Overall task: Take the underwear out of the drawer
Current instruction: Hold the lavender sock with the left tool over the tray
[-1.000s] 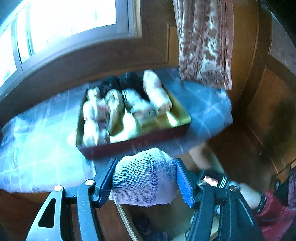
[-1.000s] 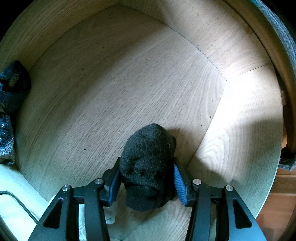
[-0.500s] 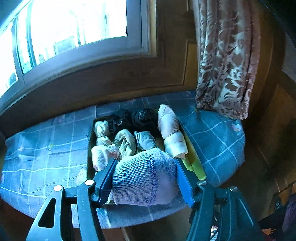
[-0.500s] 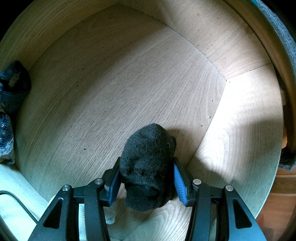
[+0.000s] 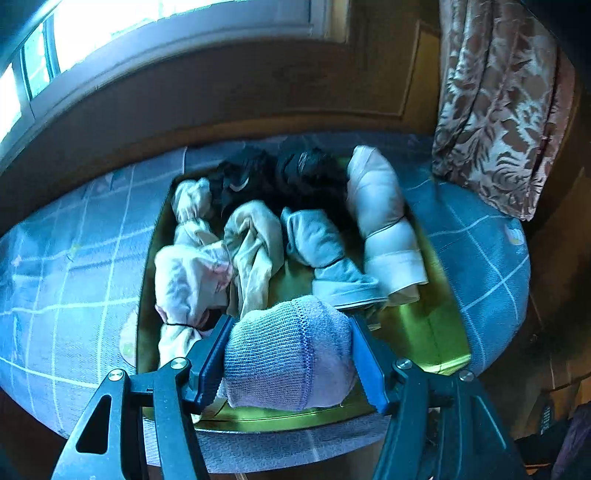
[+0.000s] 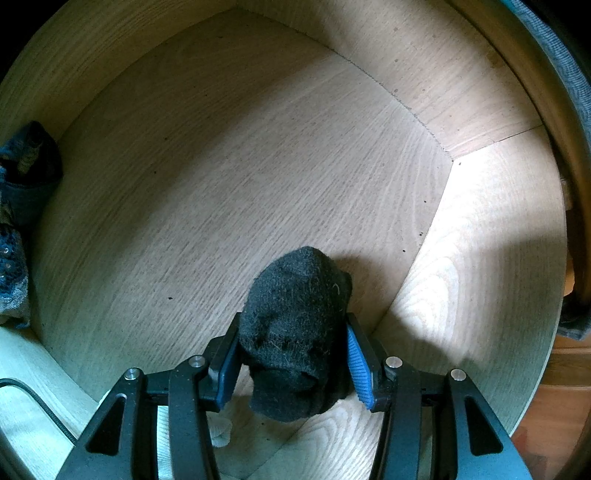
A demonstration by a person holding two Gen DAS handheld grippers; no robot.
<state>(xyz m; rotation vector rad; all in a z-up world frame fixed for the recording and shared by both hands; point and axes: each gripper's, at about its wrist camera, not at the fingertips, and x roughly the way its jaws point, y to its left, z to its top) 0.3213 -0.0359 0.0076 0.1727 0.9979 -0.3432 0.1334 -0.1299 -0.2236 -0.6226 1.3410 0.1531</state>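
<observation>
My left gripper [image 5: 290,354] is shut on a lilac knitted bundle [image 5: 288,354], held just above the near end of a yellow-lined tray [image 5: 436,332]. The tray holds several rolled garments: pale pink ones [image 5: 188,273] at left, a cream one [image 5: 255,243], a light blue roll [image 5: 321,254], a white roll [image 5: 384,218] and black ones [image 5: 295,173] at the back. In the right wrist view my right gripper [image 6: 291,354] is shut on a black rolled bundle [image 6: 295,325], low inside the light wooden drawer [image 6: 221,166]. The bundle seems to rest on the drawer floor.
The tray lies on a blue checked cushion [image 5: 66,266] under a window [image 5: 147,22], with a patterned curtain [image 5: 498,103] at right. Dark blue clothing [image 6: 18,206] sits at the drawer's left edge. A dark cable [image 6: 33,402] crosses the drawer's front rim.
The left gripper has carried the lilac bundle forward, from in front of the tray to above the tray's near end, which now looks closer. The right gripper and black bundle have not moved.
</observation>
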